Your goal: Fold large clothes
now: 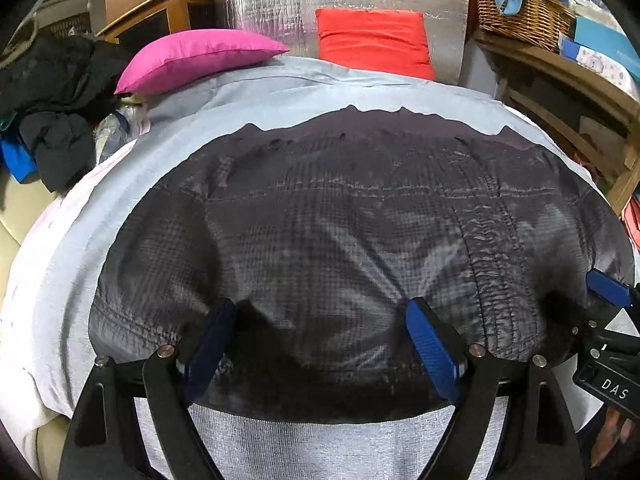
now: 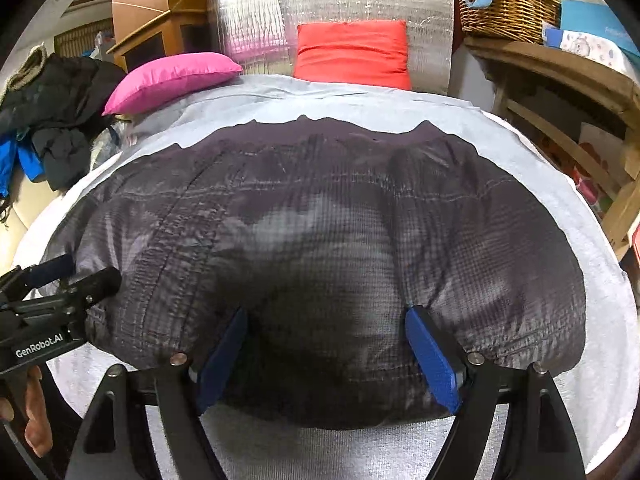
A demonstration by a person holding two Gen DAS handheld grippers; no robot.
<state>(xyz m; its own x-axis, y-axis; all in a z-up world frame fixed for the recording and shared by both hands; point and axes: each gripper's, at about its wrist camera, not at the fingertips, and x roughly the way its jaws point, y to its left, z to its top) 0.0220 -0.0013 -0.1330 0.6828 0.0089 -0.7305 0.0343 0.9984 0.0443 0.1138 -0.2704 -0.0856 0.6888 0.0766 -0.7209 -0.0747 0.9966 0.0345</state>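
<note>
A dark grey quilted jacket lies spread flat on a bed under a pale grey sheet. My left gripper stands open over the jacket's near hem, its blue pads far apart with puffy fabric between them. Over the same hem further right is my right gripper, also open, and the jacket bulges up between its fingers. Each gripper shows at the edge of the other's view: the right gripper at the right, the left gripper at the left.
A pink pillow and a red cushion sit at the head of the bed against silver foil padding. Dark clothes are piled at the left. A wooden shelf with a wicker basket stands on the right.
</note>
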